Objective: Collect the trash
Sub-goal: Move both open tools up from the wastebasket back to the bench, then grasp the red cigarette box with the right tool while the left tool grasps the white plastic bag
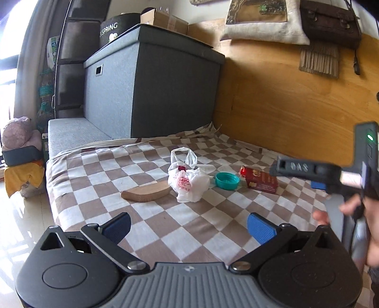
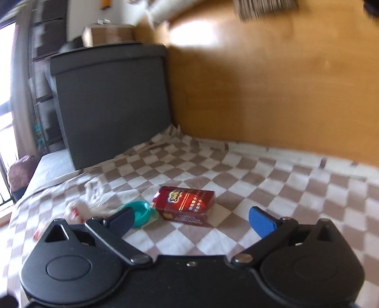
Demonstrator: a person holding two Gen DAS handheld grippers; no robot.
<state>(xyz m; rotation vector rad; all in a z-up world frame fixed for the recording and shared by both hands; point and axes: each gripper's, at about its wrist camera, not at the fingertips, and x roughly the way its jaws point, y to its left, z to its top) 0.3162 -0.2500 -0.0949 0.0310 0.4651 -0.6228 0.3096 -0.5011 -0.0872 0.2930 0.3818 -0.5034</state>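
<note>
Checkered brown-and-white blanket (image 1: 146, 213) covers the bed; wooden headboard panel (image 1: 284, 94) stands along its far side, grey fabric storage box (image 1: 151, 94) at its far left corner, with a cardboard box (image 1: 163, 20) and a black "SPRING" bag (image 1: 113, 29) on the lid. On the panel's top edge: a cream cushion with a printed picture (image 1: 260, 21), and a dark brown satchel (image 1: 331, 21) beside it, a fringed cloth (image 1: 318, 61) hanging below. Left of the bed, on the floor side: pink plush toy (image 1: 19, 132) above a dark tray (image 1: 22, 155), yellow cloth (image 1: 22, 177) beneath.
</note>
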